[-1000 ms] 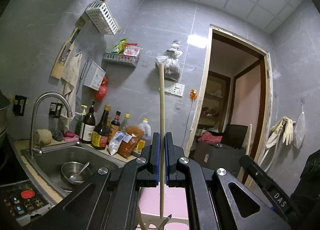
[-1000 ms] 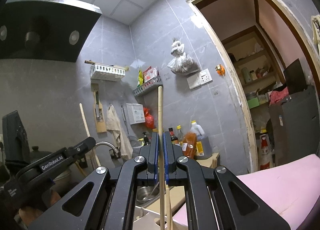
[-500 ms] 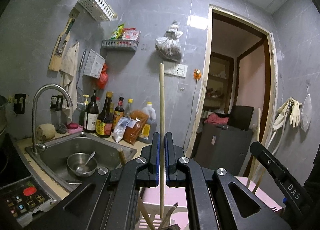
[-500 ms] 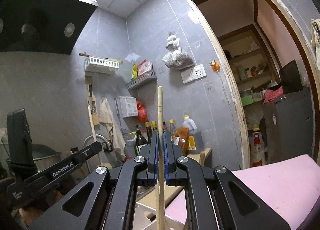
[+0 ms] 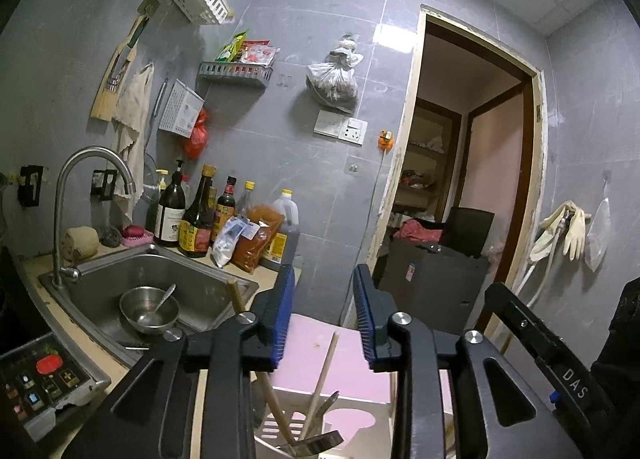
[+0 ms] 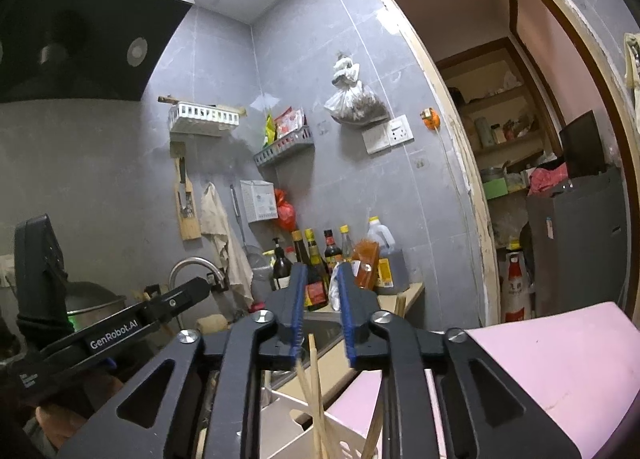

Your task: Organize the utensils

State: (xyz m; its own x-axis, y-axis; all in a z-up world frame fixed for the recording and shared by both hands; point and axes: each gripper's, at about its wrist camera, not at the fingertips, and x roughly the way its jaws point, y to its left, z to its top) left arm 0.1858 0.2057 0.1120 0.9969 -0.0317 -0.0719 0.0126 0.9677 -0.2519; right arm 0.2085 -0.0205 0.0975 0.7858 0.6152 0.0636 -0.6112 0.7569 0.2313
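Note:
My left gripper point(image 5: 324, 317) hangs just above a white utensil holder point(image 5: 276, 425). Its jaws are opening, with nothing between the blue pads point(image 5: 282, 319). A wooden chopstick point(image 5: 324, 375) leans in the holder below, beside another wooden handle point(image 5: 272, 399) and a metal utensil point(image 5: 320, 439). My right gripper point(image 6: 322, 313) is over the same white holder point(image 6: 280, 423). Its jaws are opening too, and a chopstick point(image 6: 315, 383) stands free below them among other sticks. Neither pad touches it. Each gripper's body shows at the edge of the other's view.
A steel sink point(image 5: 192, 279) with a bowl and spoon point(image 5: 148, 309) lies to the left, under a tap point(image 5: 96, 163). Sauce bottles point(image 5: 196, 215) line the wall. A cooker panel point(image 5: 44, 379) sits near left. A pink board point(image 6: 560, 359) lies right of the holder. A doorway point(image 5: 472, 187) opens at right.
Both grippers held an upright chopstick shut between their pads; now both have opened and the chopsticks have dropped into the white holder. Both views have tipped slightly downward.

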